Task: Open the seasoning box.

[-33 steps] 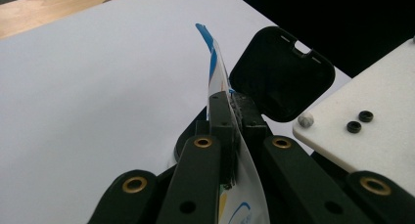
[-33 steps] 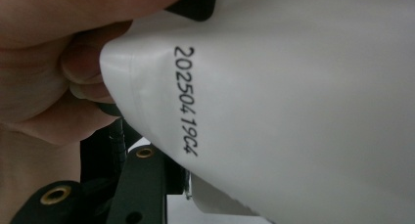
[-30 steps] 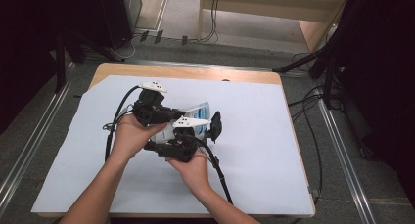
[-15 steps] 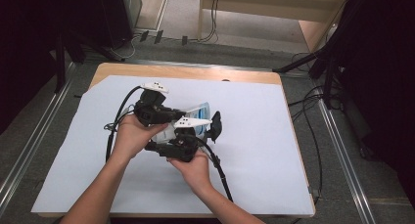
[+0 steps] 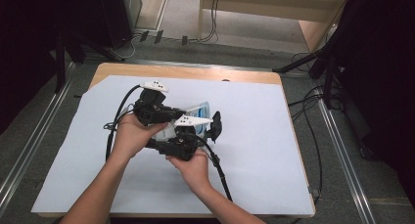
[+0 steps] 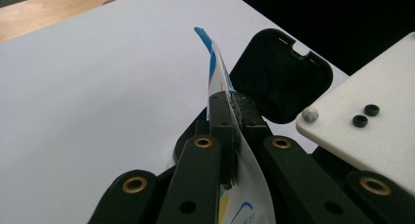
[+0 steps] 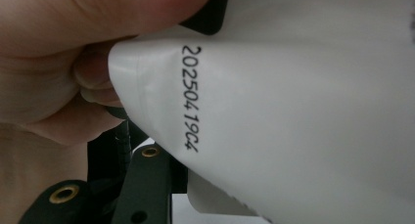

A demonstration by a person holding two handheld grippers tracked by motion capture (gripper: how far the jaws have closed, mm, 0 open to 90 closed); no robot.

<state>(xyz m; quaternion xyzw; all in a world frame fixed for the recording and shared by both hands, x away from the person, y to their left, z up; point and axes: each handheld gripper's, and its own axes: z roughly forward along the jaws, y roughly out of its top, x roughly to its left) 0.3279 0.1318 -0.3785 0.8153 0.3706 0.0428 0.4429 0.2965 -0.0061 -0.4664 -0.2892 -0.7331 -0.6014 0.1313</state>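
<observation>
A thin white pouch with blue print (image 5: 198, 109) is held up over the middle of the table. My left gripper (image 5: 183, 114) comes in from the left and is shut on the pouch's edge; the left gripper view shows its two jaws pinching the pouch (image 6: 215, 72) flat. My right gripper (image 5: 205, 123) sits just in front of it, one broad black pad (image 6: 279, 77) standing beside the pouch. Its jaws have just been closing with the pouch between them. A date code is printed on the pouch (image 7: 293, 111) in the right gripper view, with one finger (image 7: 147, 185) below.
A white sheet (image 5: 293, 150) covers the wooden table, whose bare strip (image 5: 195, 72) shows at the far edge. Black cables trail from both grippers towards the person. Metal rails and loose cables lie on the floor on both sides.
</observation>
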